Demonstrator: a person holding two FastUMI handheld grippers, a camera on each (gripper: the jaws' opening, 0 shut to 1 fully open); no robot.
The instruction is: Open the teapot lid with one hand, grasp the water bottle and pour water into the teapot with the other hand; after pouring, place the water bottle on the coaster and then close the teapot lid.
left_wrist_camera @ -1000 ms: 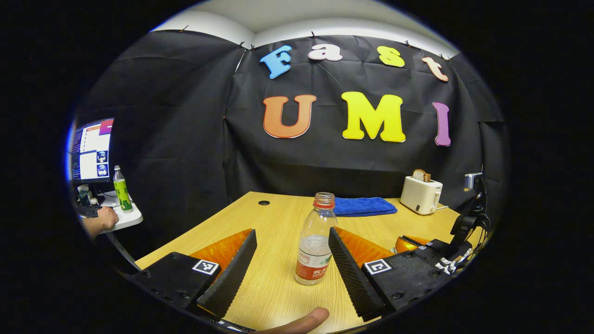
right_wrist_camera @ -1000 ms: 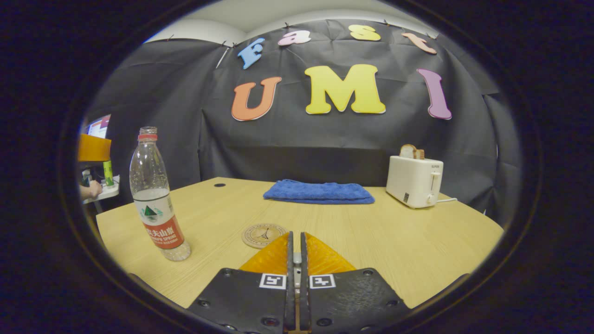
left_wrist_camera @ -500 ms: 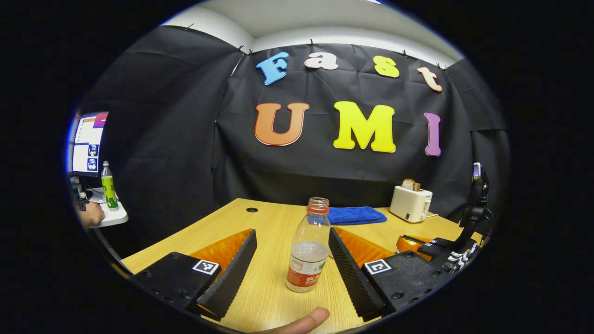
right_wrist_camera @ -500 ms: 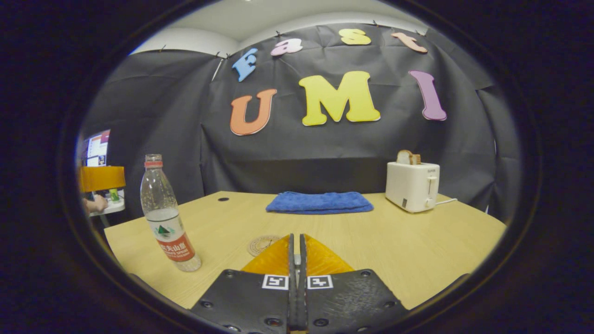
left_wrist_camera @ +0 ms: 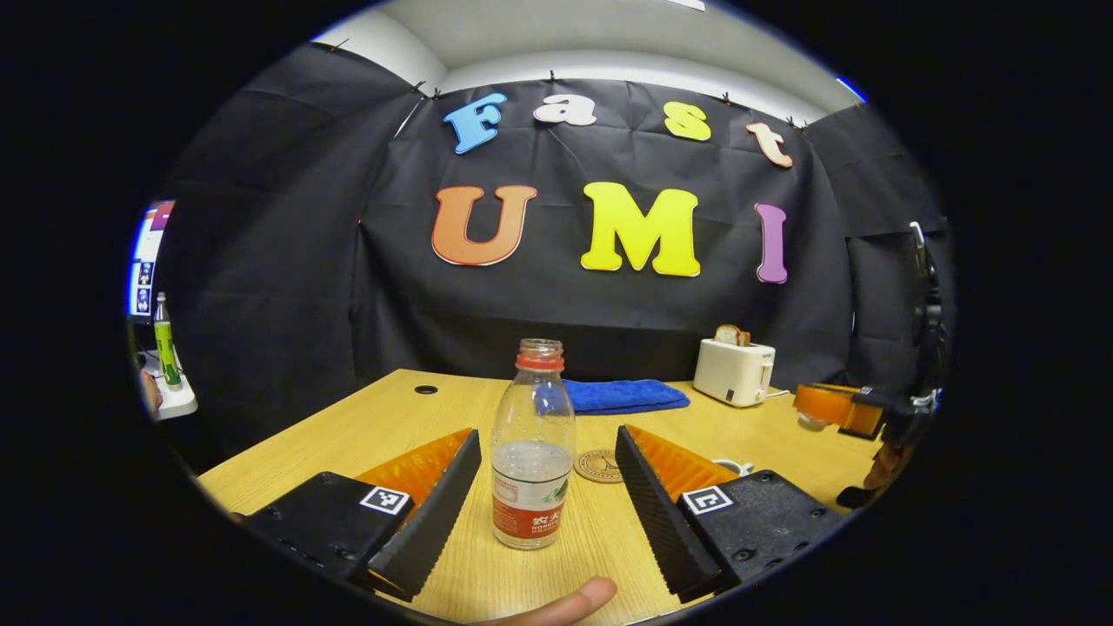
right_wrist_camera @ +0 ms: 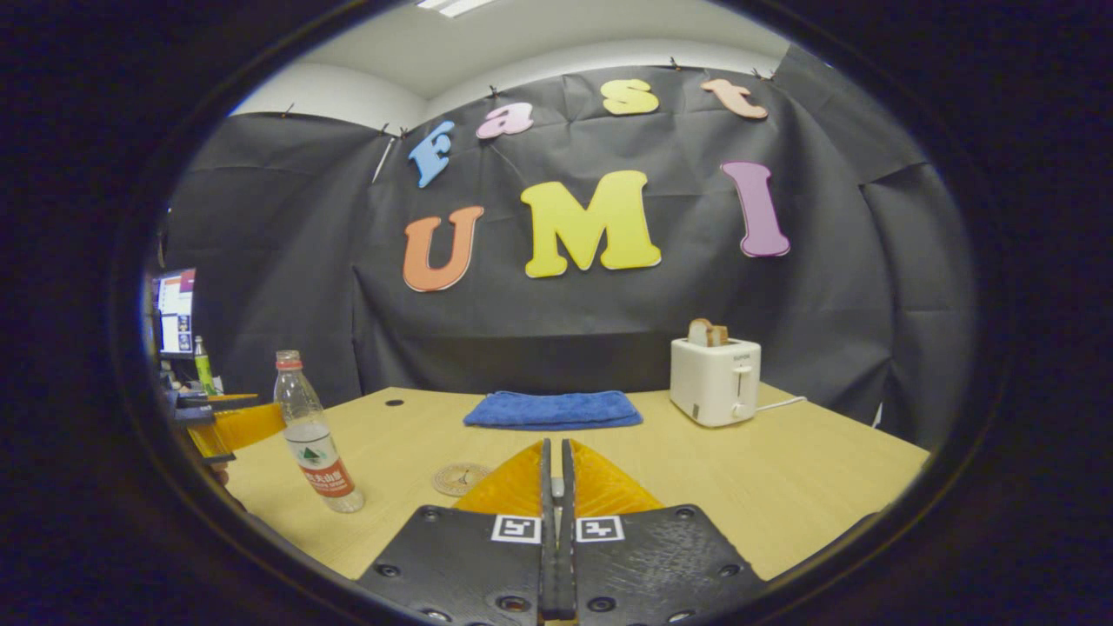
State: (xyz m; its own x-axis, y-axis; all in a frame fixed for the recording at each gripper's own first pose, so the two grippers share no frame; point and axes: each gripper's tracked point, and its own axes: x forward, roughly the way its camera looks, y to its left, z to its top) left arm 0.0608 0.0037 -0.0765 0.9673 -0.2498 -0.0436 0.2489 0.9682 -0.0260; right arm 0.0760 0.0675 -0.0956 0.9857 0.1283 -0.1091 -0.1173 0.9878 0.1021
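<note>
A clear water bottle with a red neck ring, no cap and a red label stands upright on the wooden table. It is about a third full. In the left gripper view my left gripper is open, and the bottle stands between its fingers, nearer the left one, touching neither. A round coaster lies just behind the bottle to the right. In the right gripper view my right gripper is shut on nothing, low over the table. The coaster lies just left of its tips, and the bottle stands farther left.
A folded blue towel lies at the back of the table, and a white toaster with bread in it stands to its right. A monitor and a green bottle sit on a side desk to the left. A fingertip shows at the bottom edge.
Both views have drawn back from the table and tilted up. The bottle now sits nearer the left finger, and the coaster has come into the left gripper view. The right gripper stays shut.
</note>
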